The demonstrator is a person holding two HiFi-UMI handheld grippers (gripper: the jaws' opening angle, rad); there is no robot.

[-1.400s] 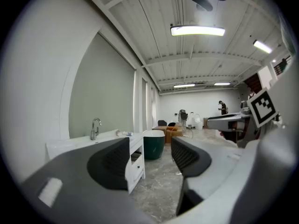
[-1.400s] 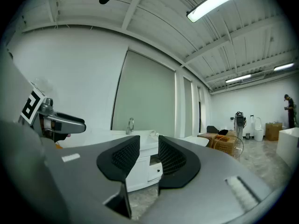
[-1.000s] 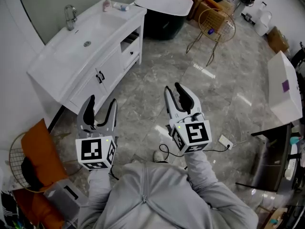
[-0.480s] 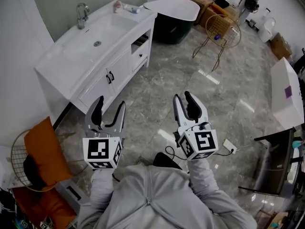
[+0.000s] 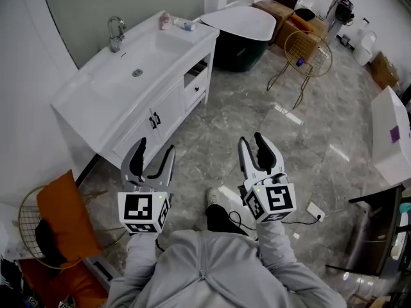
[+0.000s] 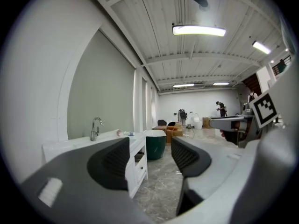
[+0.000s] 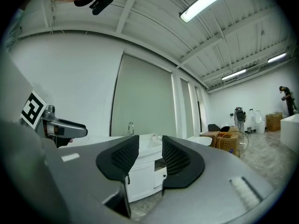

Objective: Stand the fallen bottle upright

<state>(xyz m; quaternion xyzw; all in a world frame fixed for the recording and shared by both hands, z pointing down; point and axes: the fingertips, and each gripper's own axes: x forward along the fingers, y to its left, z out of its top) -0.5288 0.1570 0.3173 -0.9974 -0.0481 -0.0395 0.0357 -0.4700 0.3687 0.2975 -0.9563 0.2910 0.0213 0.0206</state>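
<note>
A small white and blue bottle (image 5: 186, 25) lies on its side at the far end of the white vanity top (image 5: 96, 85), next to a pink container (image 5: 165, 21). In the left gripper view these show only as tiny shapes (image 6: 126, 133) on the counter. My left gripper (image 5: 155, 149) is held level above the marble floor, well short of the vanity, open with nothing between its jaws (image 6: 149, 146). My right gripper (image 5: 252, 140) sits beside it to the right, its jaws a narrow gap apart and empty (image 7: 150, 146).
The vanity has a sink and a chrome faucet (image 5: 115, 31). Beyond it stand a dark green tub under a white top (image 5: 241, 21), a wire basket stand (image 5: 307, 47) and cardboard boxes (image 5: 282, 5). An orange cushion (image 5: 61, 213) lies lower left. A white cabinet (image 5: 392, 140) is at the right.
The vanity has come nearer and shifted right and down in the head view. Both grippers have moved forward together. Their jaws have not changed.
</note>
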